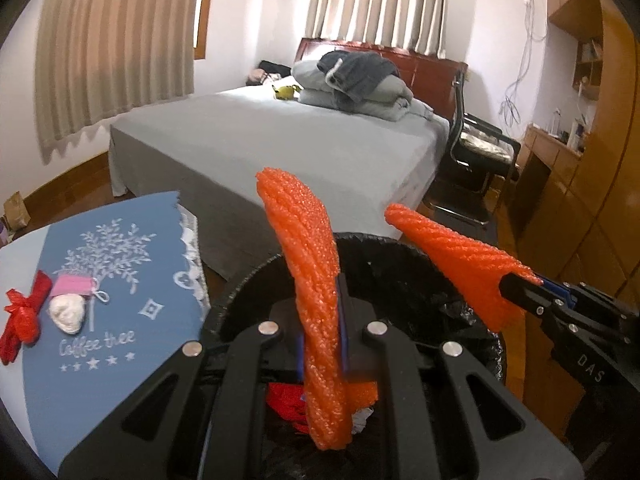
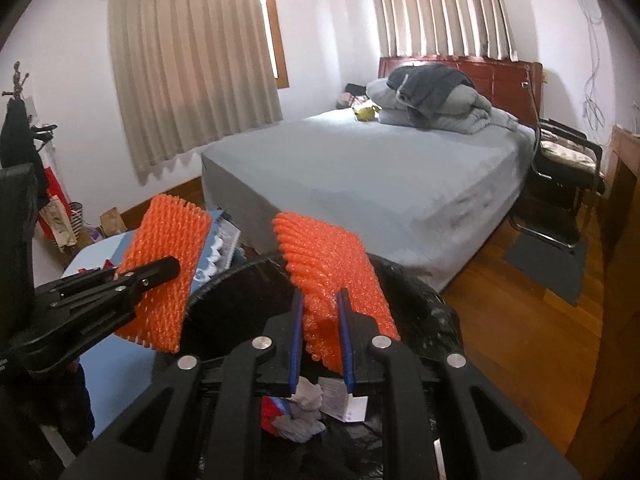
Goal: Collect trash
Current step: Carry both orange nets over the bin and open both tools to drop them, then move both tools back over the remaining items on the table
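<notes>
Left gripper (image 1: 322, 344) clamped on an orange foam net (image 1: 316, 280), long axis near vertical, top end rising above the fingers and leaning slightly left, bottom end hanging down over the black-lined bin (image 1: 400, 248). Right gripper (image 2: 322, 344) clamped on a second orange foam net (image 2: 332, 264), fanned wide and tilted up and back toward the bed (image 2: 380, 176). Both pieces ribbed, bubbly, bright orange, held side by side above the bin mouth, apart from each other. Inside the bin, red wrapping (image 2: 272, 410), grey crumpled tissue (image 2: 304, 400) and a white carton (image 2: 344, 402). Just left of the bin rim, a table under a blue cloth (image 1: 120, 320) printed "Coffee tree", its edge close beside the bin. On that cloth, well apart from the grippers, a red ribbon (image 1: 24, 316), a pink mask (image 1: 74, 286) and a white wad (image 1: 68, 314) touching it. Beyond the bin, open wooden floor (image 2: 520, 320) to the right.
</notes>
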`<state>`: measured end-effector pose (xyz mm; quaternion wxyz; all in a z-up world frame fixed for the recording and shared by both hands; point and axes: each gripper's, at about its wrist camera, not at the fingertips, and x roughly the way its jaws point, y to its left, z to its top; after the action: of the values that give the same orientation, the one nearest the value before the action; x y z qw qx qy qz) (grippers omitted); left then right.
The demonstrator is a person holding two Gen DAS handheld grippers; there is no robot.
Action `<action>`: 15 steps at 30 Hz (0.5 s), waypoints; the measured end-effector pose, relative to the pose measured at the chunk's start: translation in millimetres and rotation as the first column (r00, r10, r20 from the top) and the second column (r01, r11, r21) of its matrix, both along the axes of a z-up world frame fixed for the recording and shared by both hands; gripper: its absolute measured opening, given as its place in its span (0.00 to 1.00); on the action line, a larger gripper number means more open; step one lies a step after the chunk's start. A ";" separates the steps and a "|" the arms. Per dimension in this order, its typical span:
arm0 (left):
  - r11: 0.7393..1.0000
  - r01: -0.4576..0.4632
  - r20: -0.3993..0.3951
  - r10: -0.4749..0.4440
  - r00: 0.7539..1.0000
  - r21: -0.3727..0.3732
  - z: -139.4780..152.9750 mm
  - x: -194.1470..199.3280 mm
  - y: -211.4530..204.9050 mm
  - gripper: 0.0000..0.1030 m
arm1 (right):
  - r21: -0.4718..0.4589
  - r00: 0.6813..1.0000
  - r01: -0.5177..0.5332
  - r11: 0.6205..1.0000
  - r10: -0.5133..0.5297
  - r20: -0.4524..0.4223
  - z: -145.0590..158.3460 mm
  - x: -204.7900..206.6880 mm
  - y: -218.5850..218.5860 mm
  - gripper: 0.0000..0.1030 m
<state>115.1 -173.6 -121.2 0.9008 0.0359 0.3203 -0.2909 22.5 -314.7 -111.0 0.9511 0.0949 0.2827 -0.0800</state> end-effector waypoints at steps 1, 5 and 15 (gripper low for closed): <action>1.000 0.006 -0.005 -0.006 1.000 0.003 -2.3 1.8 -3.1 0.12 | 0.004 1.000 0.002 1.000 -0.002 -0.010 -3.4 1.4 -2.3 0.16; 1.000 0.017 -0.023 -0.017 1.000 0.000 -8.3 8.3 -6.6 0.34 | 0.005 0.999 0.011 1.000 -0.011 -0.040 -14.4 5.7 -10.6 0.21; 0.999 -0.035 -0.006 0.035 0.999 0.020 -10.9 15.4 14.1 0.67 | -0.008 0.998 0.040 0.999 -0.040 -0.045 -21.1 1.5 -16.9 0.64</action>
<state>130.6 -159.5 -132.0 0.9044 0.0383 0.3265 -0.2722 24.0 -331.6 -132.1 0.9431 0.0956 0.3018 -0.1021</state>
